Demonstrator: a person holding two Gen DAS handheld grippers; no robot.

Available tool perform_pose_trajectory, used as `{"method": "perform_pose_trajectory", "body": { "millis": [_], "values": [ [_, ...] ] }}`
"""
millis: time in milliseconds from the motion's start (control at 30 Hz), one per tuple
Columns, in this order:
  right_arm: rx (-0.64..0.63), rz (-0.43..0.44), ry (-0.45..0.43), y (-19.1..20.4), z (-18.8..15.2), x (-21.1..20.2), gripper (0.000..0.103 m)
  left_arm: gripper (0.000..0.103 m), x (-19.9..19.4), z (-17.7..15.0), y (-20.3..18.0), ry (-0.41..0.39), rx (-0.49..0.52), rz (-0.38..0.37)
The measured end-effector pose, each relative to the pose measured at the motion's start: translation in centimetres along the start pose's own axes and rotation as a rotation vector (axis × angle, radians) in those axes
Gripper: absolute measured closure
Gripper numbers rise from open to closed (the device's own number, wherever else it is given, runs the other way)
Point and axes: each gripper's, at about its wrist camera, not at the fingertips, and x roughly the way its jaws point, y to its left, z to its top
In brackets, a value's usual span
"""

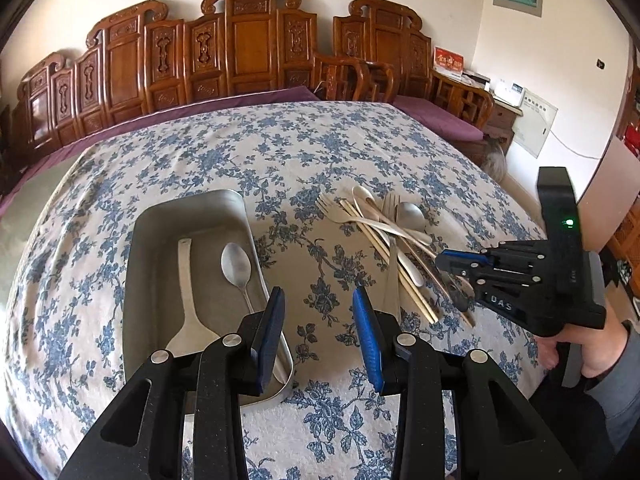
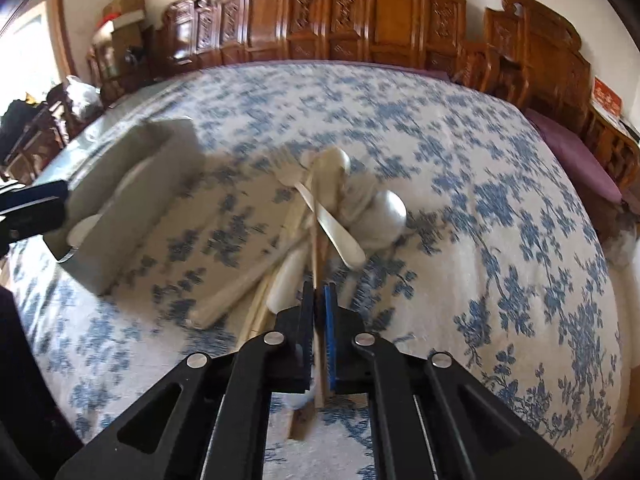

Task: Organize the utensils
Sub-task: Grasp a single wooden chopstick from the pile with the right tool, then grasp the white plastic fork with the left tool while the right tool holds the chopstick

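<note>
The only readable writing is "DAS" in pale letters on the black body of the right tongs (image 1: 452,264), seen from the left wrist view. A red card (image 1: 448,61) on the carved wooden bench (image 1: 248,44) carries gold characters too small to read, and the papers on the wall are likewise illegible.

The left tongs (image 1: 319,330) hang wide open and empty above the near right edge of the metal tray (image 1: 138,256), which sits on the blue floral tablecloth (image 1: 304,148) of the table. In the tray lie a flat spatula (image 1: 187,300) and a spoon (image 1: 237,268), side by side.

To the right of the tray, apart from it, is the utensil pile (image 1: 394,236): forks, spoons and pale chopsticks crossed over one another.

In the right wrist view, which is motion-blurred, the right tongs (image 2: 319,312) are nearly closed, pinching a thin chopstick (image 2: 316,256) that runs forward into the pile. Neighbouring handles crowd both sides of the grip.
</note>
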Motion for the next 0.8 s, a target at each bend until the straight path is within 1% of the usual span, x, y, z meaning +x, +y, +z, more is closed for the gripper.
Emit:
{"method": "perform_pose_trajectory", "body": {
  "millis": [67, 167, 300, 500, 600, 800],
  "values": [
    [0.006, 0.028, -0.015, 0.0, 0.2, -0.4, 0.097, 0.070, -0.1, 0.0, -0.1, -0.002, -0.001, 0.002],
    [0.013, 0.041, -0.061, -0.1, 0.6, -1.3, 0.097, 0.070, -0.2, 0.0, -0.4, -0.003, 0.004, 0.004],
    [0.054, 0.028, -0.112, -1.3, 1.1, -2.3, 0.097, 0.070, 0.0, 0.1, -1.0, 0.002, 0.014, 0.010],
    [0.119, -0.023, -0.100, -4.4, 1.8, -1.3, 0.097, 0.070, 1.2, 0.8, -2.5, 0.010, 0.043, 0.038],
    [0.135, -0.025, -0.099, -5.4, 1.8, -0.9, 0.097, 0.070, 1.9, 1.2, -3.2, 0.014, 0.059, 0.053],
    [0.181, -0.045, -0.096, -7.5, 1.5, -0.6, 0.097, 0.070, 4.5, 2.8, -4.8, 0.039, 0.048, 0.045]
  ]
}}
